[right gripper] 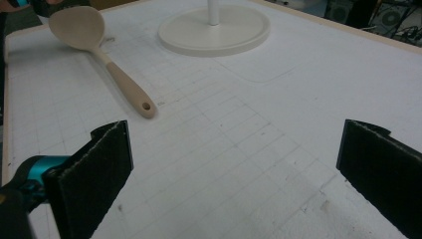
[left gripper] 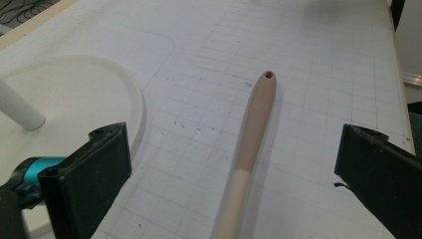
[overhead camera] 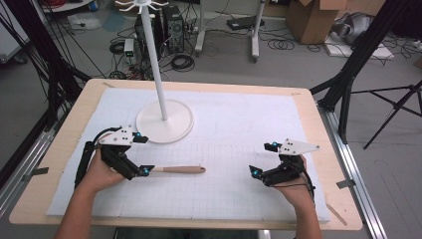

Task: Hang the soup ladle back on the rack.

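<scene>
A beige spoon with a long rounded handle and a hanging hole at its tip lies flat on the white gridded mat that covers the wooden worktop, just in front of the round base of the white hanging stand with hooks on top. The left tongs sit over the bowl end of the spoon with their jaws spread wide; in the left gripper view the handle runs up between the two black pads, touching neither. The right tongs, also wide open and holding nothing, rest well apart on the other side of the mat, pointing toward the spoon. To my eye the risk lies in the closing: the handle is smooth, round and tapered, so if the jaws close off-centre or too near the bowl it could roll or squirt out sideways. A lift from that end would also leave the long handle drooping, and a careless swing could knock it against the stand's pole.
</scene>
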The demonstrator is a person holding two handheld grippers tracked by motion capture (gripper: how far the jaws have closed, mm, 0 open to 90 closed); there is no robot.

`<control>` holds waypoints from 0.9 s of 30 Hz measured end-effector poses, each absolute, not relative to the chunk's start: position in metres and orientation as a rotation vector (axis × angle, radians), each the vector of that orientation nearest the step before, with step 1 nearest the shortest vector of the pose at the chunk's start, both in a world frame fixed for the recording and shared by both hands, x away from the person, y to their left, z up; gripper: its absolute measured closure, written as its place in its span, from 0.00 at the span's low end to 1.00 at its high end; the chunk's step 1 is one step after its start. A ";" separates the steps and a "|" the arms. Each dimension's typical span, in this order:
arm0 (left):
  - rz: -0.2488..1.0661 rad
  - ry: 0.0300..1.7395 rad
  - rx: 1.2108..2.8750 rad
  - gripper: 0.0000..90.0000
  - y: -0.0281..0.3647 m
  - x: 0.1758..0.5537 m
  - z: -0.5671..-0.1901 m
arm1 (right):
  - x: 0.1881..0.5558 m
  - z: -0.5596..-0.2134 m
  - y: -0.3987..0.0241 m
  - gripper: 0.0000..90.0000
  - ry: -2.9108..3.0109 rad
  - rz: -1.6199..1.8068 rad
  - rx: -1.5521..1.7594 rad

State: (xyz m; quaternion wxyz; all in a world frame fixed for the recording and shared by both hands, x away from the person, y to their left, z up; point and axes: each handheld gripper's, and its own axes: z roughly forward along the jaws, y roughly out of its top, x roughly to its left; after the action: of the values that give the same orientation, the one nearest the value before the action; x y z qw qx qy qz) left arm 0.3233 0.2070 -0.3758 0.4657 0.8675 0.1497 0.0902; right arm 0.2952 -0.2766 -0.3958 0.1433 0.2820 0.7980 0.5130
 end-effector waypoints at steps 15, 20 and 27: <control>0.165 0.369 2.405 0.03 0.164 0.336 -0.402 | 0.297 -0.398 -0.275 0.00 2.315 1.472 0.813; 0.140 0.359 2.441 0.03 0.156 0.338 -0.408 | 0.297 -0.399 -0.274 0.00 2.322 1.465 0.815; 0.125 0.352 2.466 0.12 0.149 0.341 -0.413 | 0.297 -0.399 -0.273 0.00 2.330 1.462 0.813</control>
State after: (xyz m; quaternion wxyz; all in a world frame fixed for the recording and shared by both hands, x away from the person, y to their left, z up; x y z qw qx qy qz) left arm 0.3415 0.1491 -0.4132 0.3180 0.9374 0.1338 0.0474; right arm 0.2969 -0.2726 -0.3990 0.1360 0.2807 0.8048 0.5049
